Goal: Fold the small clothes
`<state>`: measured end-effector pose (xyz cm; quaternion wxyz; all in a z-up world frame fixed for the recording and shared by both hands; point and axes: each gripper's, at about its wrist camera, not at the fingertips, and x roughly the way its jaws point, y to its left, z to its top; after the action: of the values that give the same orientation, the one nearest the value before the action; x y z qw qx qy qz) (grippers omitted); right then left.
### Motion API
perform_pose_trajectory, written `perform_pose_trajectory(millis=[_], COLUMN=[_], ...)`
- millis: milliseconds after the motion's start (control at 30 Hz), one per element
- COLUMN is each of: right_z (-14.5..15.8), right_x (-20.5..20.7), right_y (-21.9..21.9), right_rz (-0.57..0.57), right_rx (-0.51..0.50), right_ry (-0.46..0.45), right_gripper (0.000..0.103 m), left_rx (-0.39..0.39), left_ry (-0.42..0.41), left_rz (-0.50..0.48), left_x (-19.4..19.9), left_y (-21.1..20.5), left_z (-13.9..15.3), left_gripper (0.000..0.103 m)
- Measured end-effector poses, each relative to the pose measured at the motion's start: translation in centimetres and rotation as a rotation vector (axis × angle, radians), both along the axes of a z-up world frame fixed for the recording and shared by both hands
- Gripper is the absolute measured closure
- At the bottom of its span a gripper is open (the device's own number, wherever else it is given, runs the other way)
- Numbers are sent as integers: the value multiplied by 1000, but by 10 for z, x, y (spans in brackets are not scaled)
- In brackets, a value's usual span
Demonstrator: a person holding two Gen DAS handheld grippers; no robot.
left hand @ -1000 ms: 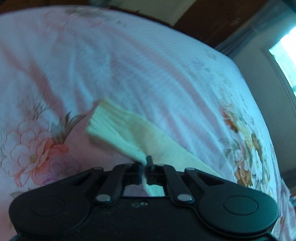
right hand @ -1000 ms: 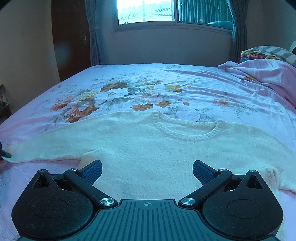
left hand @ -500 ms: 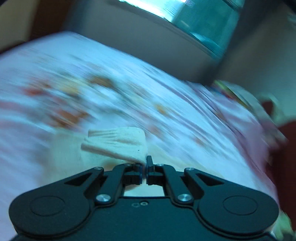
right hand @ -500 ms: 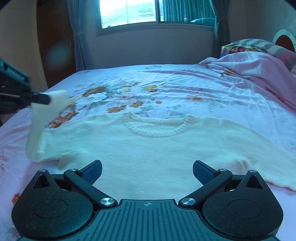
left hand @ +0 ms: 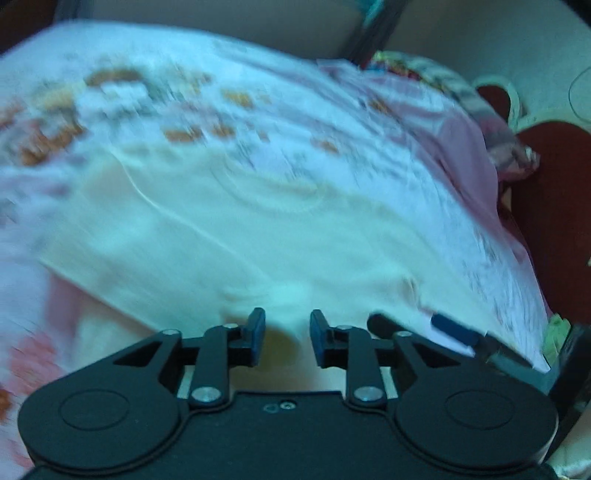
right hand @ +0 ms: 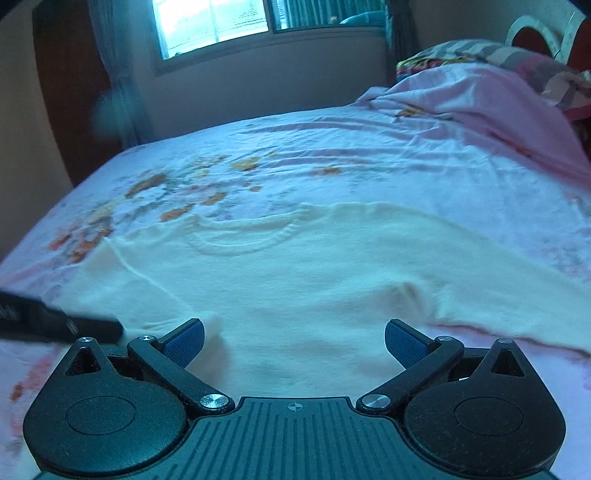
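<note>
A cream knit sweater (right hand: 314, 280) lies flat, neck away from me, on the floral bed sheet (right hand: 369, 166). Its left sleeve is folded in over the body, and the cuff (right hand: 214, 325) rests by my right gripper's left finger. The other sleeve (right hand: 517, 295) still stretches out to the right. My left gripper (left hand: 287, 334) hovers low over the sweater (left hand: 258, 229) with its jaws opening and nothing pinched between them; in the right wrist view the left gripper (right hand: 110, 326) reaches in from the left. My right gripper (right hand: 293, 341) is wide open above the sweater's lower part, and one of its blue pads (left hand: 453, 334) shows in the left wrist view.
A rumpled pink blanket (right hand: 480, 96) and striped pillows (right hand: 461, 51) pile up at the far right by a dark red headboard (left hand: 546, 184). A window (right hand: 214, 26) and curtain stand beyond the bed. The bed's left edge drops off near a wooden door.
My left gripper swung the sleeve cuff from the left over onto the sweater's body, then its jaws parted and let the cuff go. The right gripper drifted sideways, still open.
</note>
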<state>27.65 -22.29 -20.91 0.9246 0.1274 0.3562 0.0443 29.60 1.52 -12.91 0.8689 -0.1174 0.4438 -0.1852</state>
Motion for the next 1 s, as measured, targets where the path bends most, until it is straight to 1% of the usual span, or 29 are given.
perform_pose_trajectory(millis=[33, 67, 100, 133, 167, 200, 233, 267, 333, 433, 500, 600, 633, 667, 700, 733, 767, 800, 833, 867, 933, 1000], right_z=[0, 0, 0, 1, 2, 3, 2, -2, -10, -14, -14, -26, -29, -31, -31, -28, -23, -20, -16, -15, -8, -6], right_x=[3, 4, 4, 4, 3, 0, -2, -2, -1, -6, -12, -7, -6, -5, -4, -2, -2, -1, -1, -1, -7, -21], right_y=[6, 12, 20, 31, 40, 49, 59, 67, 79, 95, 109, 125, 128, 128, 123, 115, 101, 91, 82, 74, 49, 28], right_rz=[18, 32, 48, 70, 93, 117, 144, 162, 178, 223, 259, 299, 305, 301, 288, 263, 221, 188, 162, 140, 71, 0], right_rx=[27, 40, 44, 36, 24, 9, -9, -25, -36, -74, -145, -237, -260, -277, -258, -204, -127, -84, -67, -43, 52, 67], right_ry=[9, 13, 12, 9, 2, -5, -5, 10, 47, 41, 10, 18, 13, 2, 0, 3, 4, 0, -3, 2, 23, 19], right_gripper=[0, 0, 0, 0, 1, 11, 29, 35, 36, 36, 36, 36, 38, 45, 73, 86, 86, 88, 93, 93, 93, 100], left_rx=[10, 25, 51, 82, 92, 92, 109, 127, 113, 114, 109, 102, 92, 82, 81, 85, 88, 94, 104, 108, 105, 99], left_ry=[-13, -22, -29, -25, -18, -13, -5, 4, 20, 31, 40, 52, 57, 59, 58, 53, 47, 41, 39, 38, 40, 32], left_rz=[43, 80, 113, 146, 171, 191, 214, 235, 253, 251, 253, 271, 276, 277, 278, 276, 270, 264, 260, 257, 256, 246], left_x=[6, 8, 12, 24, 27, 30, 34, 37, 38, 35, 35, 41, 43, 45, 46, 47, 47, 48, 48, 49, 50, 48], left_y=[6, 17, 26, 31, 39, 46, 51, 56, 63, 66, 66, 66, 66, 66, 65, 64, 62, 60, 57, 55, 51, 46], left_z=[4, 6, 6, 7, 4, 0, -4, -8, -16, -24, -28, -34, -35, -35, -35, -35, -34, -34, -34, -34, -34, -33], left_gripper=[71, 71, 71, 71, 71, 71, 71, 71, 71, 71, 71, 71, 71, 71, 71, 71, 71, 71, 71, 71, 71, 71])
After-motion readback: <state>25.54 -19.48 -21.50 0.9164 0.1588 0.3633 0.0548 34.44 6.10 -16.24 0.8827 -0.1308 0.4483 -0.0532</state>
